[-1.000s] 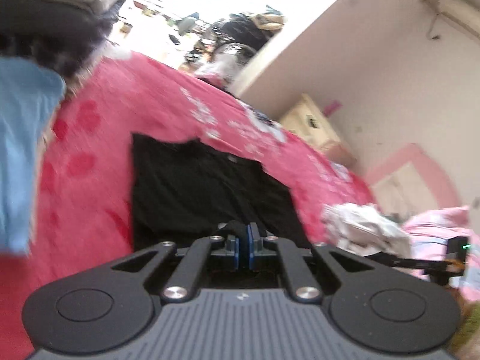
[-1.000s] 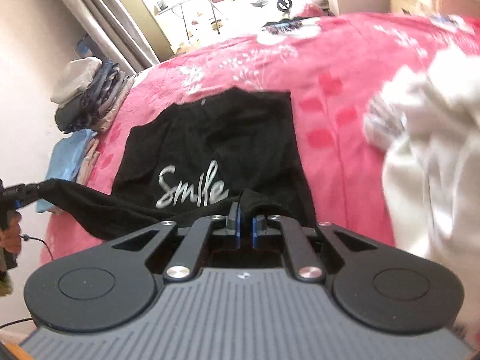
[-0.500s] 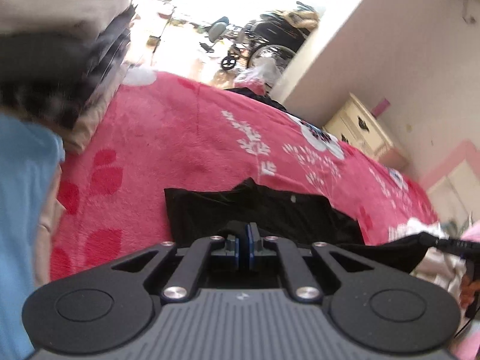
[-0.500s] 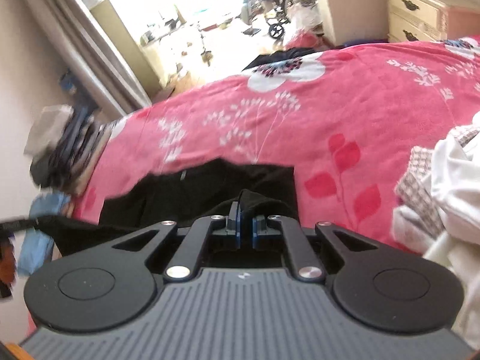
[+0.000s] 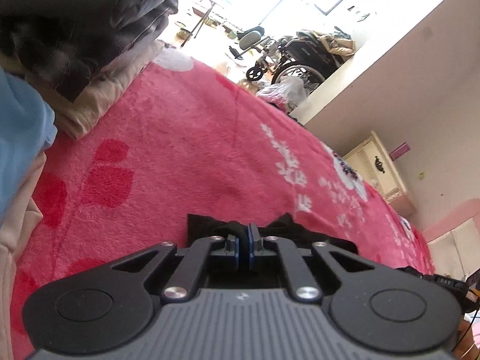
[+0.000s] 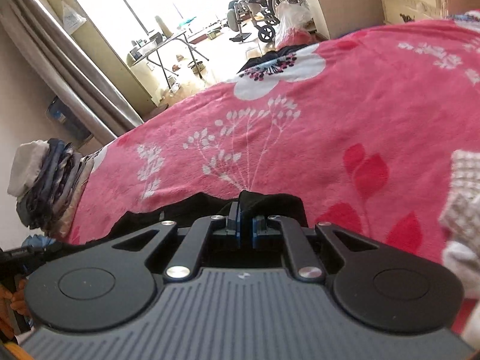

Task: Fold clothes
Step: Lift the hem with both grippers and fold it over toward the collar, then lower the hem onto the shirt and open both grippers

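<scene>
left gripper [image 5: 248, 234]: jaws clamped on a bunched fold of the black garment [image 5: 288, 228], low centre of the left wrist view. right gripper [image 6: 246, 210]: jaws likewise closed on a hump of the same black cloth [image 6: 270, 201], which spreads left along the bottom edge of the pink floral blanket [image 6: 330, 114]. stack of folded clothes [image 5: 90, 30] at upper left in the left view, touching the blanket. pale crumpled laundry [image 6: 462, 210] at the right edge of the right view. wheelchair [image 5: 303, 57] in the bright background.
</scene>
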A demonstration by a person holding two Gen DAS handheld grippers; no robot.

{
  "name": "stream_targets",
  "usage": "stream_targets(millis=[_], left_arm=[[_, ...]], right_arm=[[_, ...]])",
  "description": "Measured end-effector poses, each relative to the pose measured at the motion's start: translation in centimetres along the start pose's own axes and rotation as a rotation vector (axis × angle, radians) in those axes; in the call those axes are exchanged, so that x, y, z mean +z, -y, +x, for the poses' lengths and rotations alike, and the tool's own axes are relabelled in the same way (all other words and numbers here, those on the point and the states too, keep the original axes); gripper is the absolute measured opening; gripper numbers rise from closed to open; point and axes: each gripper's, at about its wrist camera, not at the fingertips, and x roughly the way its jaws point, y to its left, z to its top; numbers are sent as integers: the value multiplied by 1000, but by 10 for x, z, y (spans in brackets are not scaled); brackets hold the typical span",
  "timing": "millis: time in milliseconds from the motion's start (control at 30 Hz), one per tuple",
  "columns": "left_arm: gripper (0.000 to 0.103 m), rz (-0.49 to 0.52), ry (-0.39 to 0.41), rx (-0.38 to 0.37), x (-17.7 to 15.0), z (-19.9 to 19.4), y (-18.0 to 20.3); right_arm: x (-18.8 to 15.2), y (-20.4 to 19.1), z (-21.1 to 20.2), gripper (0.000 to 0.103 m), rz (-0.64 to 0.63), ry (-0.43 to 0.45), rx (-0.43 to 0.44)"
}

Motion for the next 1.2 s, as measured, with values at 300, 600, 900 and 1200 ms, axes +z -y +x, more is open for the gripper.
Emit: stream_targets(millis=[300, 600, 900, 1200], left_arm=[[7, -50, -48, 10, 2, 40, -24], [37, -345, -27, -105, 13, 55, -66], [48, -324, 89, -33, 15, 36, -60], [49, 165, 14, 59, -32, 10, 20]], right_arm=[[2, 27, 55, 5, 107, 8, 46], [-16, 104, 79, 53, 646, 158, 371], [-16, 17, 44, 54, 159, 100, 343], [-82, -134, 98, 21, -679, -209, 171]])
